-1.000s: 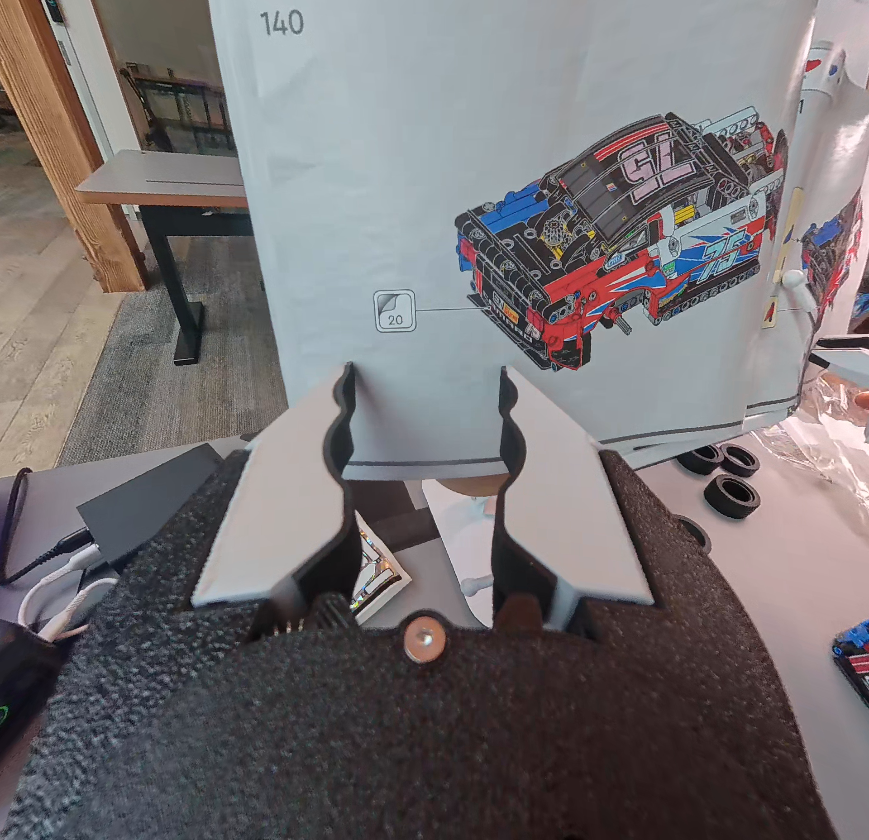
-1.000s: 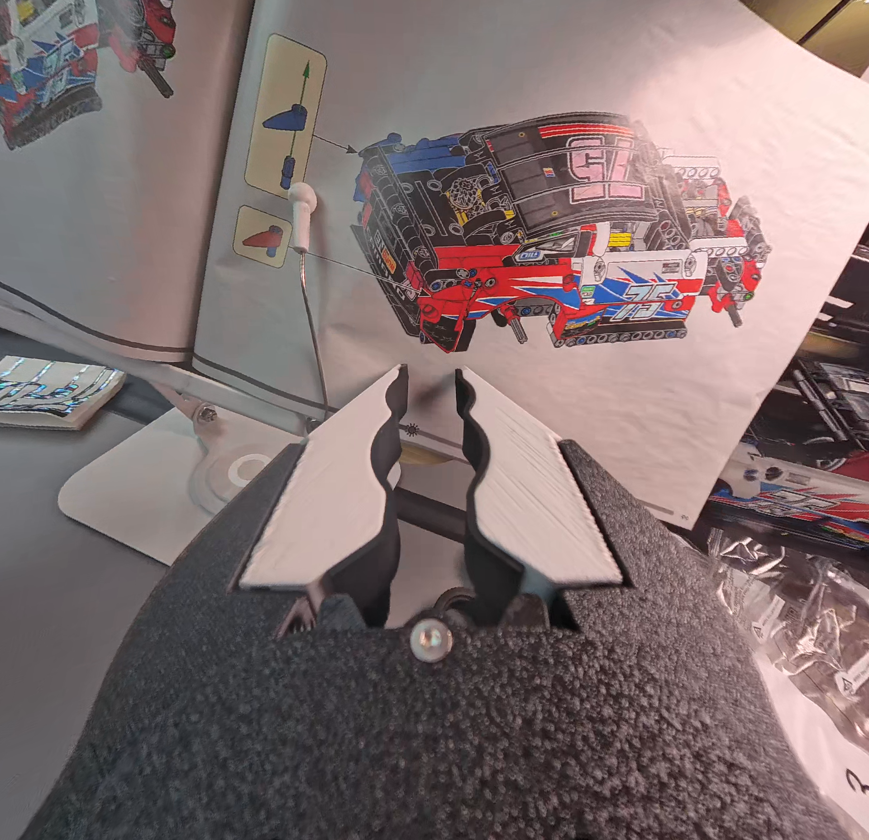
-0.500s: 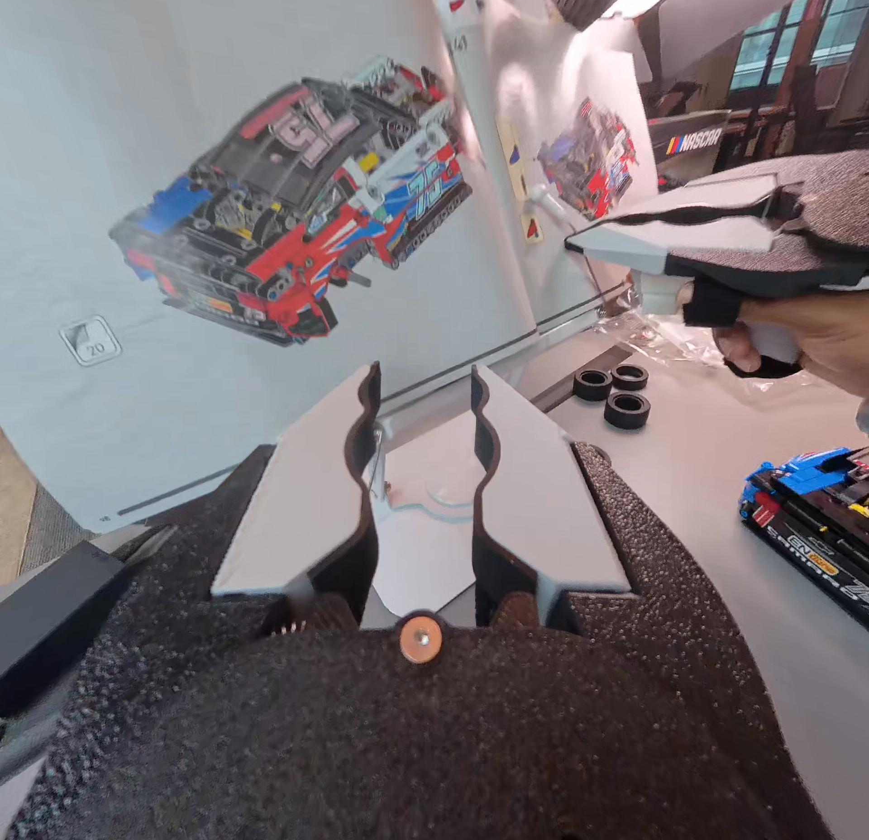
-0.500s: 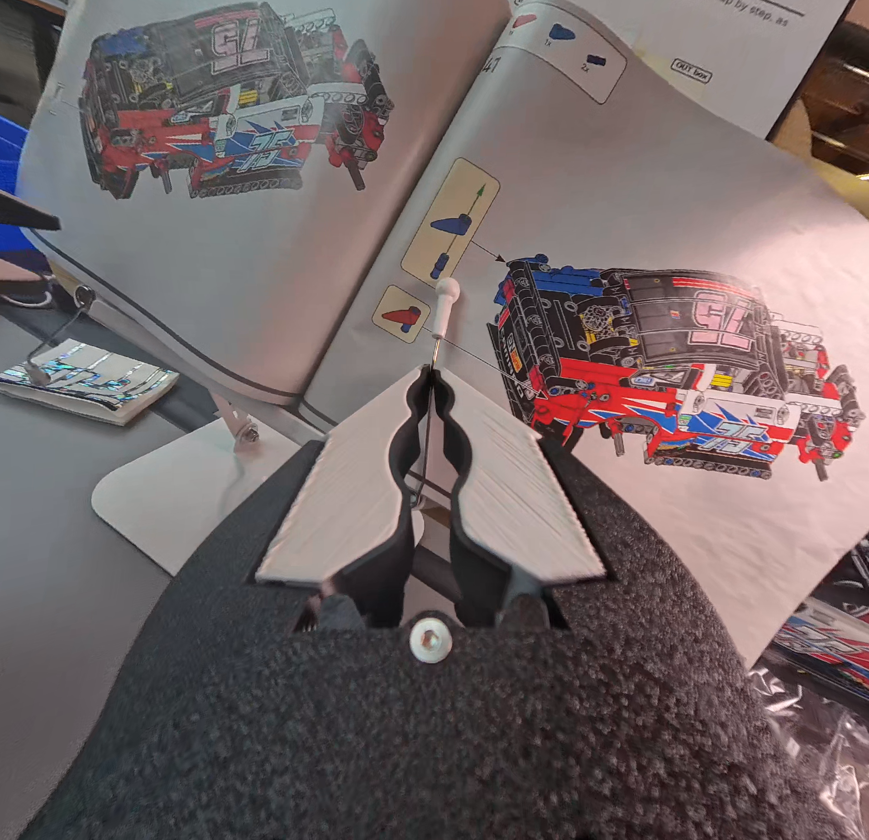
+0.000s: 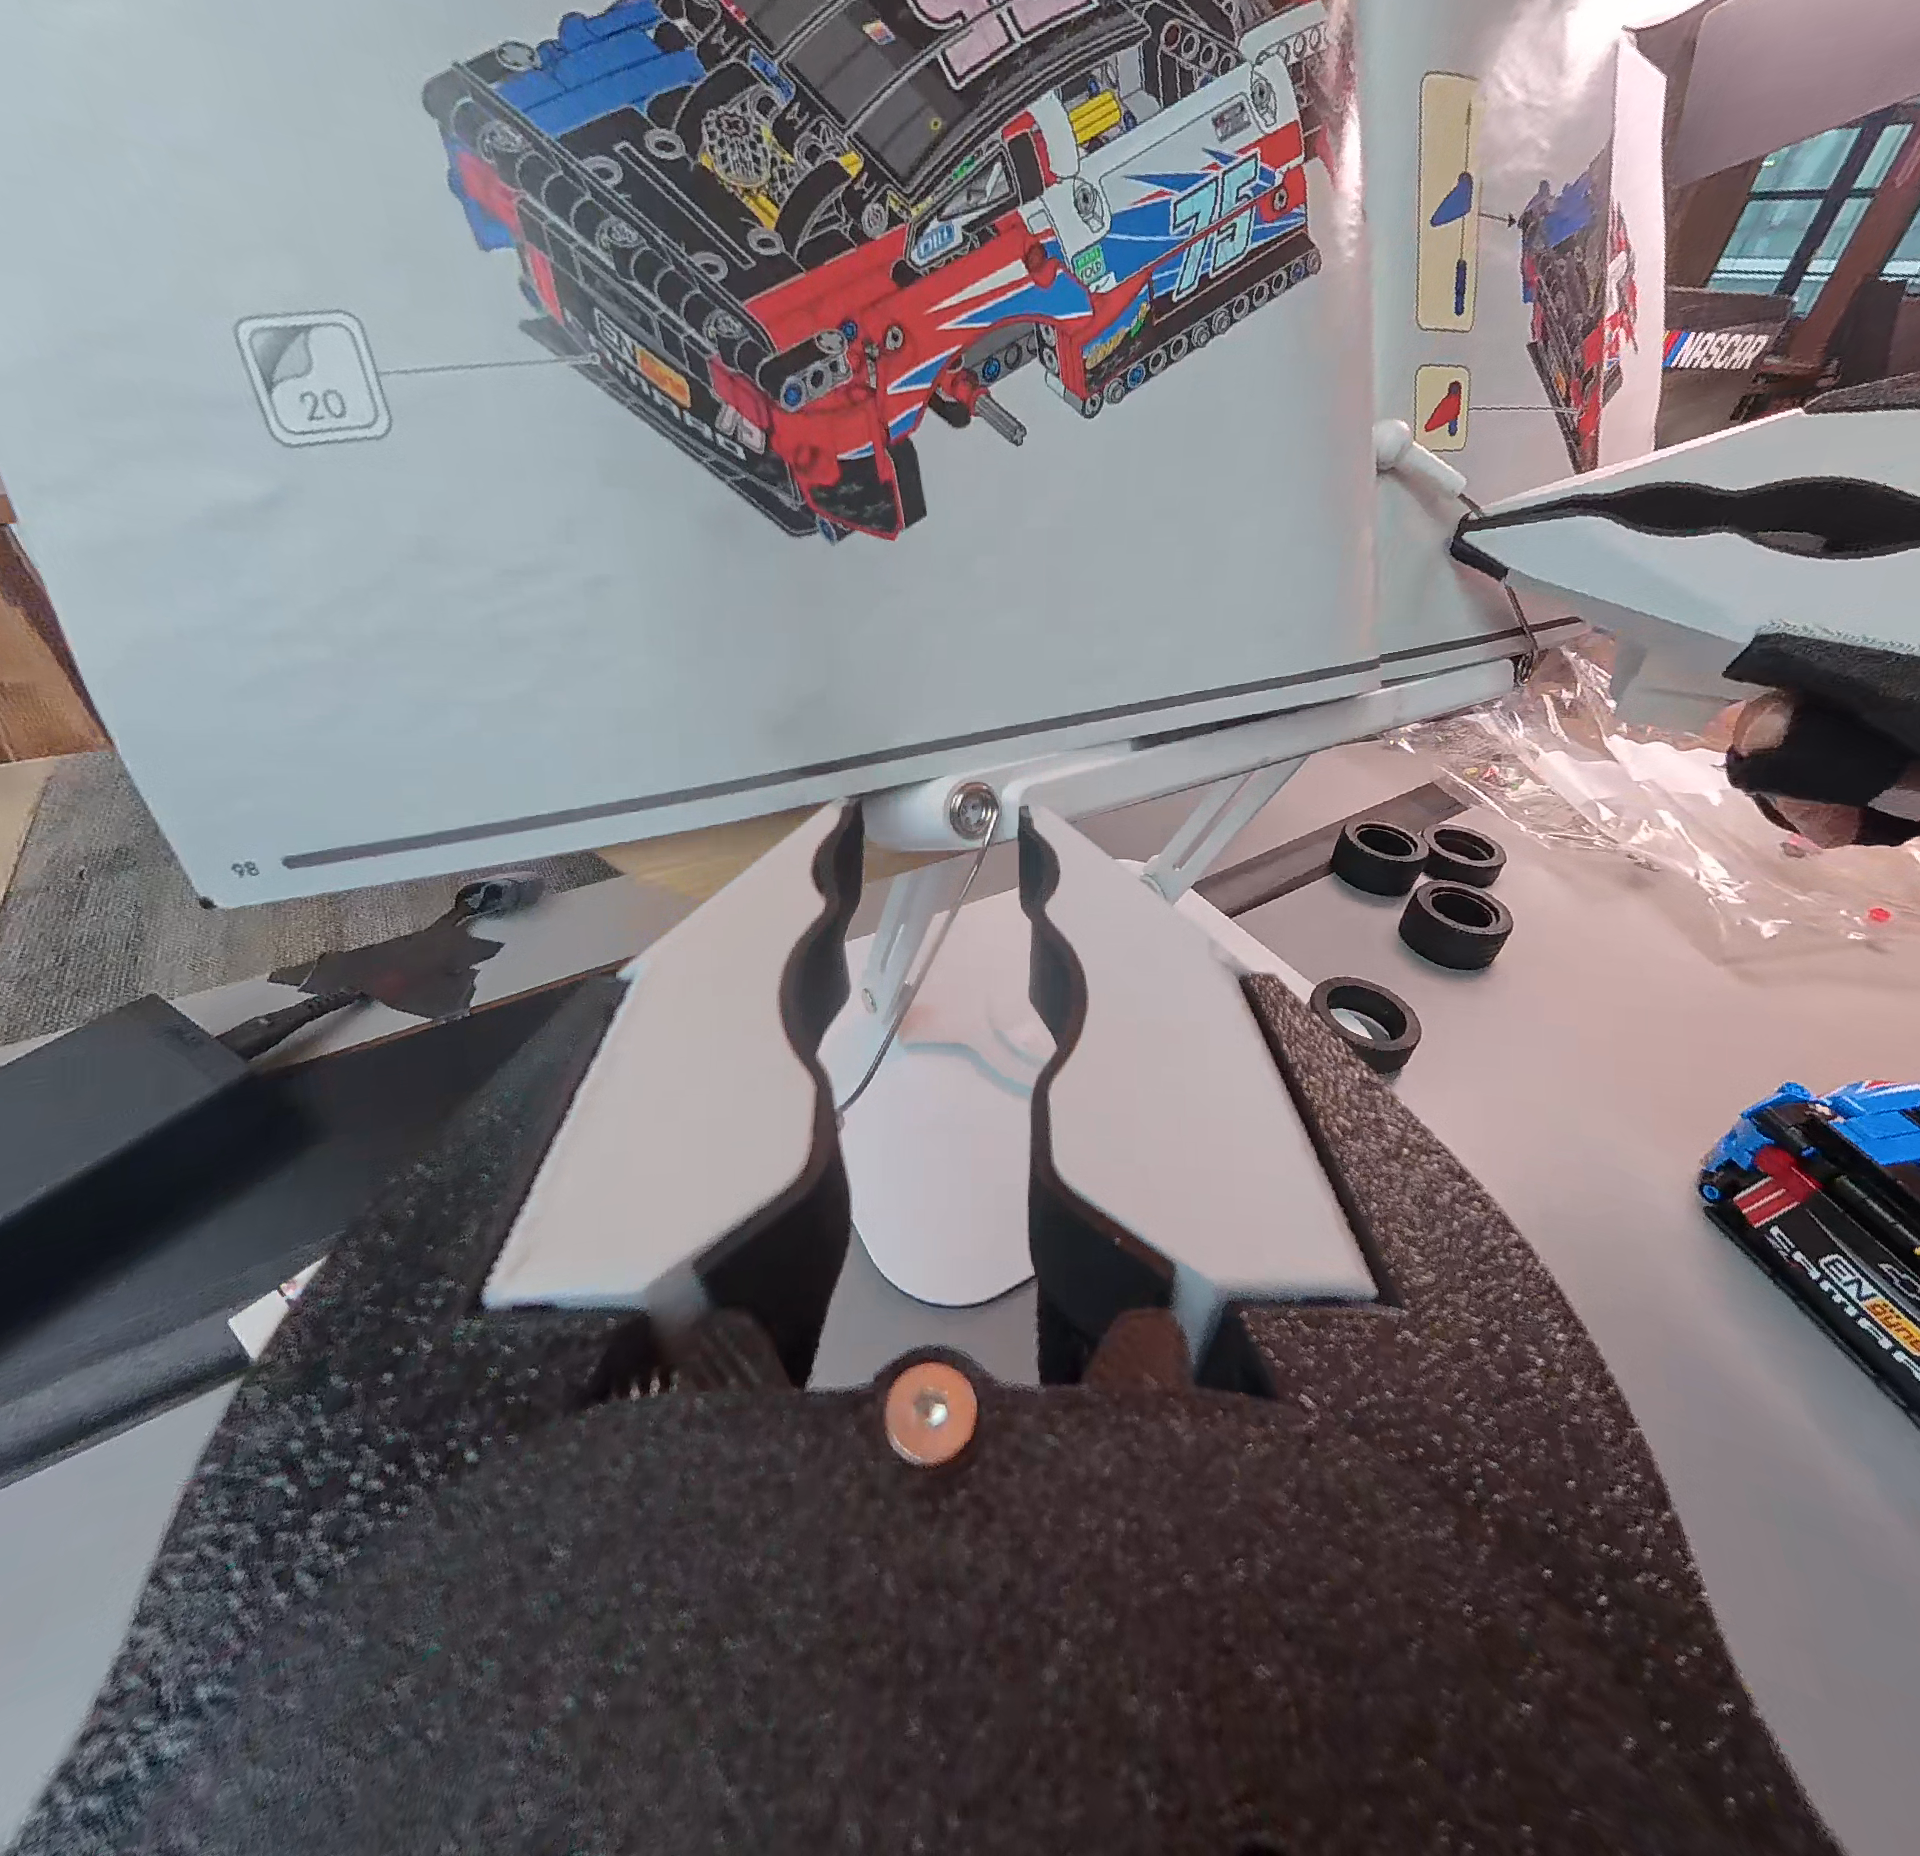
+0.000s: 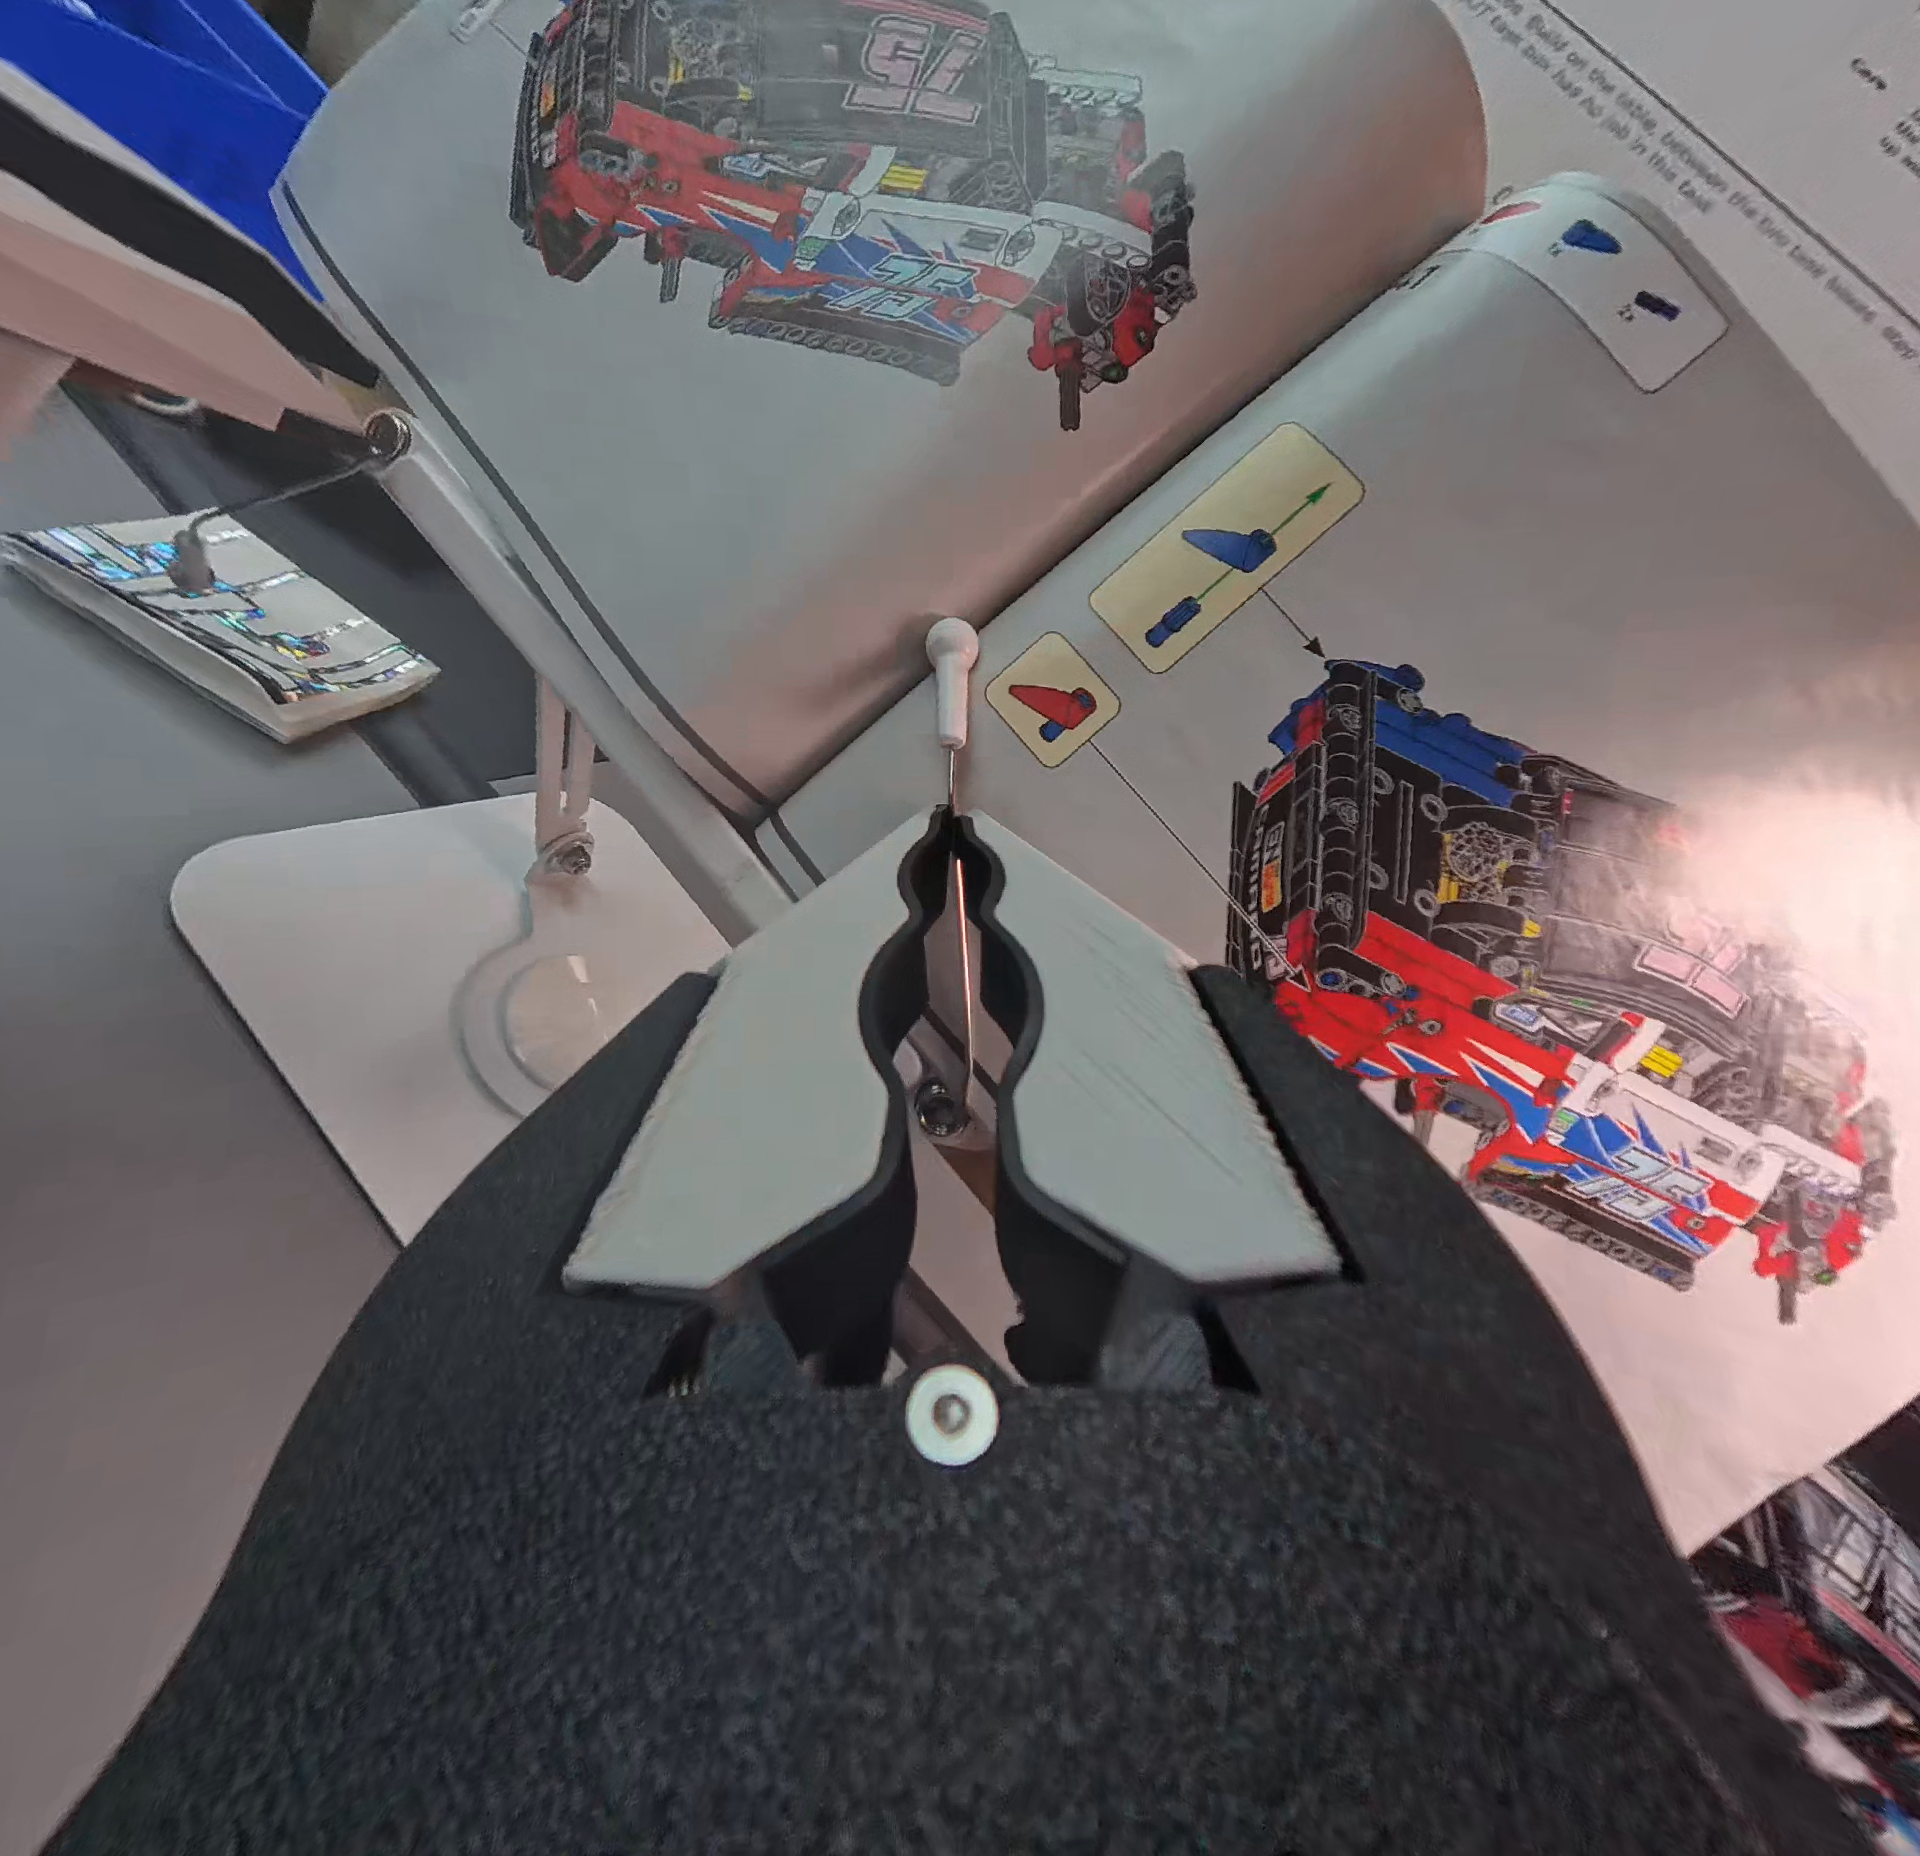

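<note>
An open instruction booklet (image 5: 727, 611) with racing car pictures stands on a white book stand (image 5: 1299, 705). My left gripper (image 5: 933, 824) is open, its tips just below the stand's left pivot screw (image 5: 971, 807). The left wire page holder (image 5: 904, 985) hangs down between its fingers, touching neither. My right gripper (image 6: 948, 819) is shut on the thin wire of the right page holder (image 6: 964, 933), just below its white cap (image 6: 951, 653), against the booklet's fold (image 6: 831, 746). It also shows in the left wrist view (image 5: 1475, 549), held by a hand.
Several black tyres (image 5: 1444, 918), a crinkled plastic bag (image 5: 1662, 798) and a blue and black toy car (image 5: 1849, 1214) lie right of the stand. A black adapter (image 5: 104, 1100) lies on the left. A sticker sheet (image 6: 229, 622) lies beside the stand's base plate (image 6: 343, 954). Left tips to right tips: about 15 cm. To the black adapter (image 5: 104, 1100): left tips about 30 cm, right tips about 45 cm.
My right gripper went from open to shut on the right page holder's wire. My left gripper swung right and moved in under the stand's left pivot, staying open.
</note>
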### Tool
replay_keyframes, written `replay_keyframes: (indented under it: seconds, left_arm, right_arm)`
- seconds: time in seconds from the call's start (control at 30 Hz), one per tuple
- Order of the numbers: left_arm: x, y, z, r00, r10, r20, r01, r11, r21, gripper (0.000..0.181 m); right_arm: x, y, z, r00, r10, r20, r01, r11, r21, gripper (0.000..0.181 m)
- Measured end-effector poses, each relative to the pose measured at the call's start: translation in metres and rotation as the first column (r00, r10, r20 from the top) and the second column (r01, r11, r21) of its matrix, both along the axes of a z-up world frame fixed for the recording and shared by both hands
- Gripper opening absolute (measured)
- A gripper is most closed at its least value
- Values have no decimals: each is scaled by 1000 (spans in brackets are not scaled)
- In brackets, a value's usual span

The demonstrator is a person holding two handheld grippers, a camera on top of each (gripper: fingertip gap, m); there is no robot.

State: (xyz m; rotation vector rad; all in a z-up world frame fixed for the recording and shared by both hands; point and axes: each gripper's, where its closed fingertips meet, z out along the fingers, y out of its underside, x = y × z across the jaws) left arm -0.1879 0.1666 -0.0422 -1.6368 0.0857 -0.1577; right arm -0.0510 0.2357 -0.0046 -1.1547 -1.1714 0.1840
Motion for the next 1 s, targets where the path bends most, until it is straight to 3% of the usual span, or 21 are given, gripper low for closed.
replay_keyframes:
  seconds: [0.03,0.2,0.37,0.7,0.87,1.0]
  left_arm:
    - [-1,-1,-1,1000,0,4,0,1000,-5,31]
    - [-5,-6,4,1000,15,-18,-15,1000,15,34]
    - [-4,-11,11,999,23,-36,-21,999,46,34]
    - [-5,-19,24,997,49,-58,-43,994,103,34]
    - [-8,-24,31,995,76,-57,-69,989,128,33]
    - [-25,-32,41,981,190,-36,-182,970,159,30]
  right_arm:
    - [0,0,0,1000,-5,-13,4,1000,-25,1]
    - [18,-6,6,988,-48,-146,35,995,-95,22]
    - [61,19,-7,931,-222,-291,132,945,-299,27]
    - [63,39,-16,926,-255,-279,134,912,-388,32]
    - [83,6,6,910,-208,-358,64,925,-376,37]
    - [103,-38,12,871,-182,-457,-40,901,-433,39]
